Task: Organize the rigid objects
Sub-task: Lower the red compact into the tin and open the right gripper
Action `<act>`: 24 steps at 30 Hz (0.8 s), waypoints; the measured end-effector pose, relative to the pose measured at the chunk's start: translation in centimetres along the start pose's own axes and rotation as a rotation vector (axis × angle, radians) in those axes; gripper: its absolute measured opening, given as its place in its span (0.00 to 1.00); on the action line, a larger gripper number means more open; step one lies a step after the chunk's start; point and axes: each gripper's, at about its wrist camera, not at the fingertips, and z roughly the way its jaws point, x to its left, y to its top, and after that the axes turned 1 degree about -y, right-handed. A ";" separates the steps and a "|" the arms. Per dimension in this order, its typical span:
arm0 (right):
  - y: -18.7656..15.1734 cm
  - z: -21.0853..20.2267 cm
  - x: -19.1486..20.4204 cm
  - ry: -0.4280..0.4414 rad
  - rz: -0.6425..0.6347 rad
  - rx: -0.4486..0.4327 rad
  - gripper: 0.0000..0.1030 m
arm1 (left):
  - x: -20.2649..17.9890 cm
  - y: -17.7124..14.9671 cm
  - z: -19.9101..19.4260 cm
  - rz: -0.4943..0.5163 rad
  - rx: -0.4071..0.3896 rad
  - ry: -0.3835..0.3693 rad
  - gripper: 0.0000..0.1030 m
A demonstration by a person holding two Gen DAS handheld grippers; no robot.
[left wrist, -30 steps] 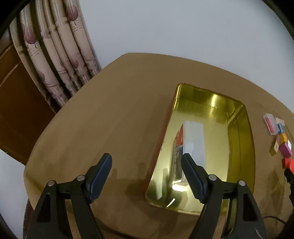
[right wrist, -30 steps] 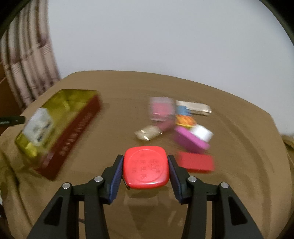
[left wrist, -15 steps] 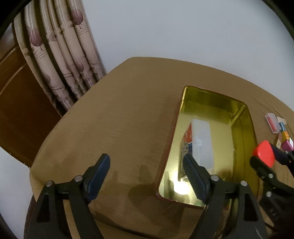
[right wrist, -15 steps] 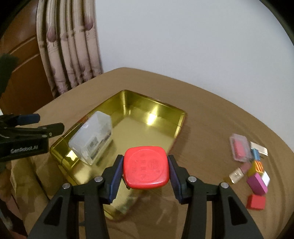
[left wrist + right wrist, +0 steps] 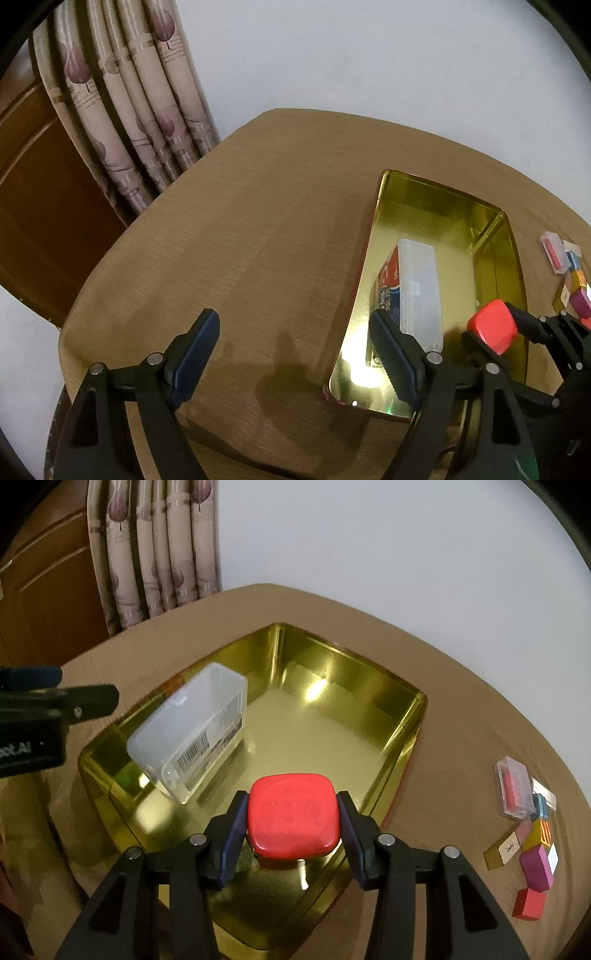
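Observation:
My right gripper (image 5: 291, 801) is shut on a red rounded-square box (image 5: 293, 819) and holds it over the near end of an open gold tin (image 5: 421, 698). A clear plastic box (image 5: 188, 723) stands on its edge inside the tin, along the left wall. In the left wrist view the tin (image 5: 443, 192) lies to the right, with the clear box (image 5: 419, 280) in it and the red box (image 5: 491, 326) above its right side. My left gripper (image 5: 293, 319) hangs open over bare table beside the tin, with nothing between its fingers.
Several small blocks and a clear case (image 5: 513, 788) lie on the brown table to the right of the tin, among them a magenta block (image 5: 537, 866) and a red block (image 5: 530, 904). A patterned curtain (image 5: 129, 110) and a wooden door (image 5: 37, 221) stand past the table's left edge.
My right gripper has carried the red box leftward, away from the pile of small blocks, to above the gold tin. The left gripper stayed put and its jaws widened slightly.

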 end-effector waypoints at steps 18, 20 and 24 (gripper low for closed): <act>0.0 0.8 0.3 -0.024 -0.036 0.012 0.47 | -0.4 0.1 0.1 0.009 -0.002 0.002 0.78; 0.1 0.8 0.3 -0.019 -0.030 0.015 0.48 | -0.3 0.2 0.1 0.007 -0.002 0.002 0.78; 0.1 0.5 0.1 -0.015 -0.023 0.007 0.50 | -0.4 0.2 0.1 0.015 -0.004 0.000 0.78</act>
